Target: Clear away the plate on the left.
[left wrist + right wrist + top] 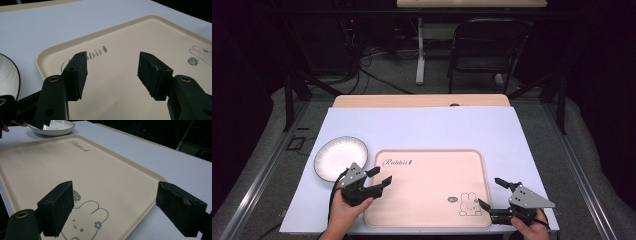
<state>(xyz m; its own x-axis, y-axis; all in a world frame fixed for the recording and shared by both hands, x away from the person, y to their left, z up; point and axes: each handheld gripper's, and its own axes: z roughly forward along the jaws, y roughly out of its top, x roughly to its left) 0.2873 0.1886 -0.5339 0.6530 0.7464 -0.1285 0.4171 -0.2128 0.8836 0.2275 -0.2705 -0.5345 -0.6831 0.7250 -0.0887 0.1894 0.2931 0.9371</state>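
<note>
Table: white sheet (422, 125) over a wooden top, filling the middle of the high view; its far wooden edge shows along the top.
Tray: beige rectangular serving tray (427, 185), lower centre of the high view, lying flat on the sheet. Long axis runs left to right across the frame. The script word sits at its upper left corner, the rabbit drawing (469, 205) at its lower right, so the print reads upright from the bottom edge of the frame.
Tray handling (judgement): probably moulded plastic, stiff, light, smooth and somewhat slippery; wide, so it would tip in one grip. Best taken by the raised rim at both short ends at once, one gripper each.
Bowl: white shallow bowl with dark rim (341, 158), left of the tray's upper left corner, close beside but apart. Likely ceramic and breakable.
Left gripper (379, 176): jaws spread wide, nothing between them; hovers over the tray's left edge, pointing right.
Right gripper (492, 192): jaws spread wide, empty, straddling the tray's lower right corner near the rabbit.
</note>
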